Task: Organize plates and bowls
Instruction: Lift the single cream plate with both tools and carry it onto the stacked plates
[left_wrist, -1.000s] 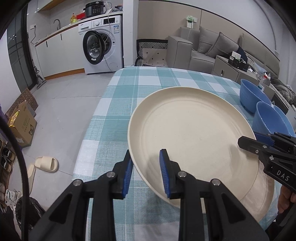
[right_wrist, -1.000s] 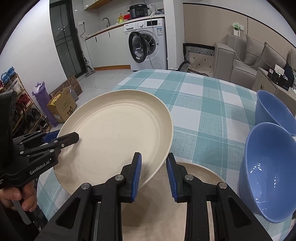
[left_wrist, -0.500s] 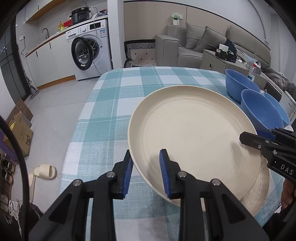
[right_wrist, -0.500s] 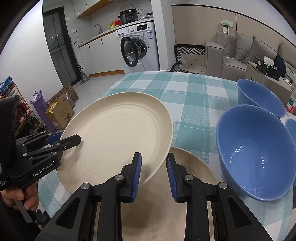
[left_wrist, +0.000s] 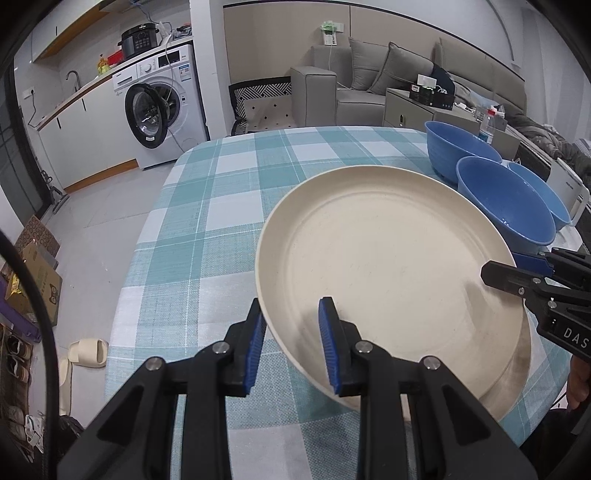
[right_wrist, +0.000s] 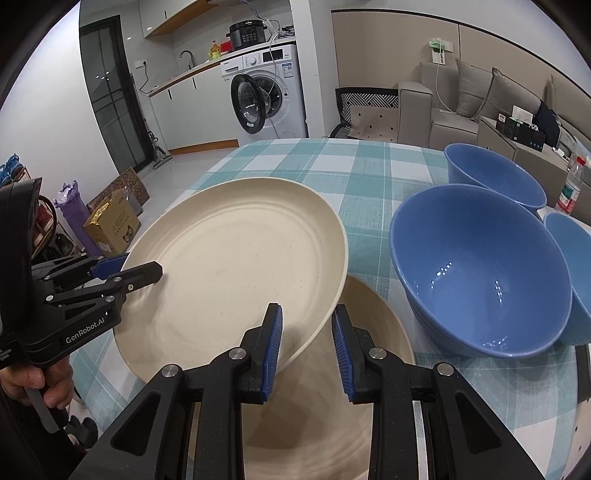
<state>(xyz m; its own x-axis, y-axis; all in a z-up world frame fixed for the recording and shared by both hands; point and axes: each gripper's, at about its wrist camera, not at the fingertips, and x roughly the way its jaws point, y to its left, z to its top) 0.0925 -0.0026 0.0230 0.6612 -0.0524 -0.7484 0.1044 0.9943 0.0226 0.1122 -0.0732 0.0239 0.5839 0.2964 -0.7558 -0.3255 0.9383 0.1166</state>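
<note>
Both grippers hold one cream plate (left_wrist: 388, 258) by opposite edges. Left gripper (left_wrist: 291, 341): blue pads closed on the plate's near-left rim, one pad under it, one on the upper face. Right gripper (right_wrist: 306, 349): pads likewise clamped on the rim at the plate's right side. In the left wrist view the right gripper enters from the right edge, its black finger lying on the plate's face. In the right wrist view the left gripper comes in from the left, held by a hand (right_wrist: 33, 384) at the lower left.

The plate is tilted and held clear of the table (left_wrist: 207, 236), which is covered in a teal and white checked cloth. Directly beneath and partly hidden by it lies a second cream plate (right_wrist: 373, 332), flat on the cloth near the front edge of the table.

Three blue bowls stand to the right of the plates: a near bowl (right_wrist: 480, 266) just beside the lower plate, a far bowl (right_wrist: 491, 173) behind it, and a third bowl (right_wrist: 572, 254) at the right, cut off by the frame edge. All are upright and empty.

Background: washing machine (left_wrist: 162, 107) with its door open, grey sofa (left_wrist: 369, 74), cardboard box (right_wrist: 110, 225) on the floor.
</note>
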